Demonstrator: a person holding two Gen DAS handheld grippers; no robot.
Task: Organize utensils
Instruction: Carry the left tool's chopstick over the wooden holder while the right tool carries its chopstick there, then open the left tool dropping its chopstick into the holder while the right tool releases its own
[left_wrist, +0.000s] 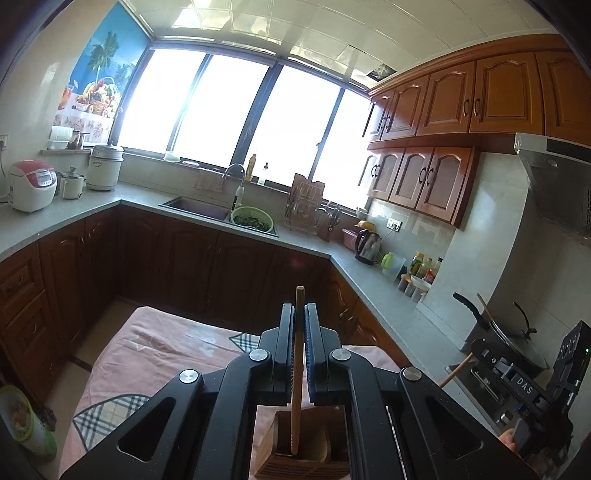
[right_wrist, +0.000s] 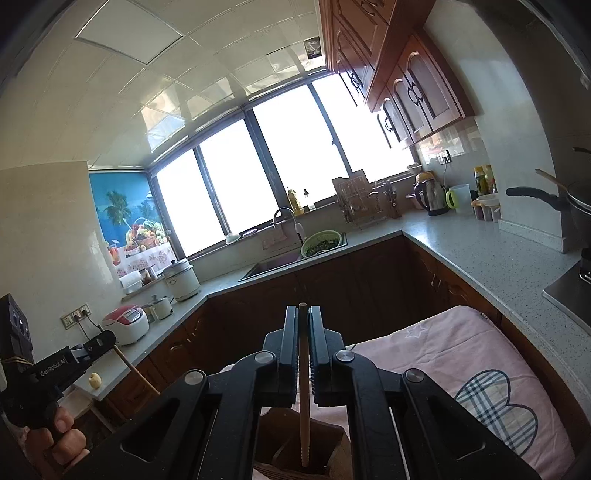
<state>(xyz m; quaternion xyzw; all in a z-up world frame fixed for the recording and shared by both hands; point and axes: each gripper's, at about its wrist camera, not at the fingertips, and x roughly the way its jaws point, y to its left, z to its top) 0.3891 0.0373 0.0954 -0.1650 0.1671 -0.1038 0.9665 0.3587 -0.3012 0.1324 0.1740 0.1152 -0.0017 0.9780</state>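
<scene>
My left gripper (left_wrist: 299, 314) is shut on a wooden chopstick (left_wrist: 297, 369) that stands nearly upright between the pads. Its lower end shows over the opening of a wooden utensil holder (left_wrist: 317, 461); whether it is inside I cannot tell. My right gripper (right_wrist: 303, 312) is shut on a second chopstick (right_wrist: 303, 391), whose ribbed tip points down at the same holder (right_wrist: 332, 435). Each view catches the other tool at its edge: the right gripper (left_wrist: 476, 350) with its stick (left_wrist: 456, 371), and the left gripper (right_wrist: 109, 338) with its stick (right_wrist: 135, 369), held by a hand (right_wrist: 62, 432).
The holder stands on a table under a pink cloth (left_wrist: 166, 343) with plaid hearts (right_wrist: 491, 402). Around it runs a grey U-shaped counter (right_wrist: 480, 258) with a sink (left_wrist: 199, 206), green colander (left_wrist: 252, 218), kettle (left_wrist: 367, 246), rice cooker (left_wrist: 31, 184) and a wok (right_wrist: 580, 206).
</scene>
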